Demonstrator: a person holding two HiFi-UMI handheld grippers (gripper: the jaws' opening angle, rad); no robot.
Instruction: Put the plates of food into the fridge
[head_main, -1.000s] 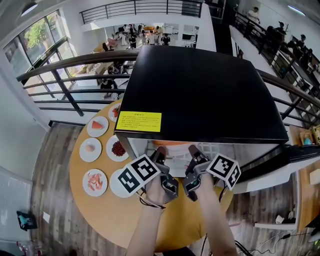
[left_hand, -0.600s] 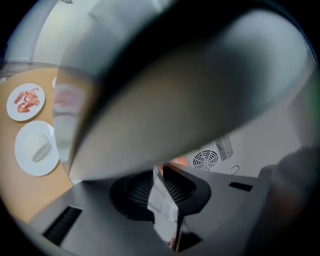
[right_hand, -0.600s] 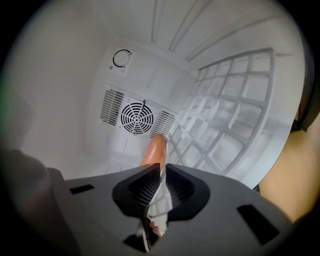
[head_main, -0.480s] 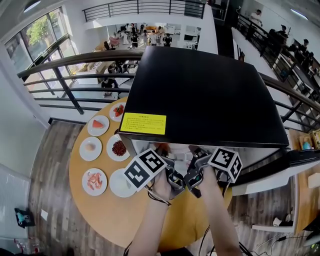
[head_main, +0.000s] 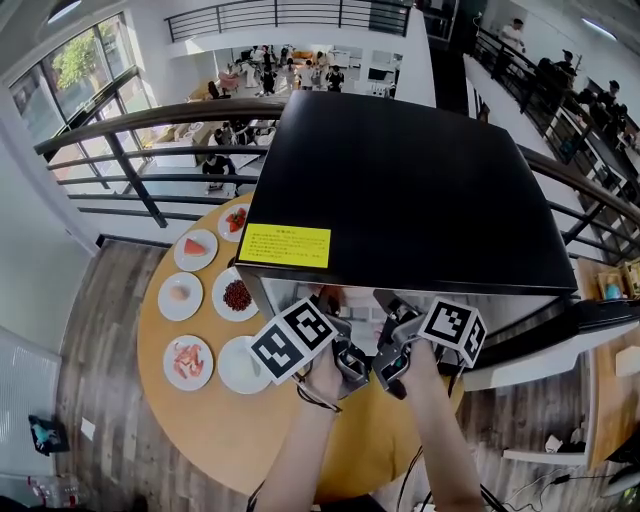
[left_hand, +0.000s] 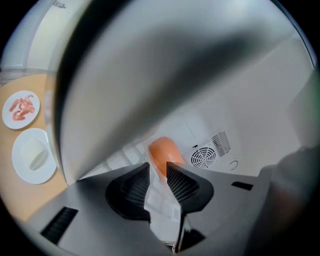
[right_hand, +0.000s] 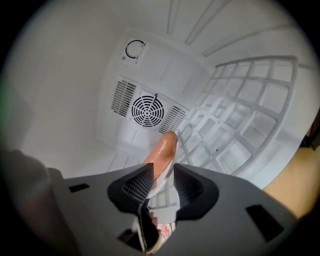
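Plate (right_hand: 160, 189) inside fridge (head_main: 400, 190), rim between left tongs (left_hand: 158, 167), right tongs (right_hand: 163, 170); both just opened.

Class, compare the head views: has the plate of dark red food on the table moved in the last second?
No. The plate of dark red food still lies at the front left corner of the fridge, just below its yellow label.

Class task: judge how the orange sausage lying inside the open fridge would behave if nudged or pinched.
The sausage is long and rounded, so a sideways nudge would probably set it rolling. Its skin looks glossy, so it may slip out of a pinch. It appears plump and smooth rather than hard, so a firm squeeze could dent it.
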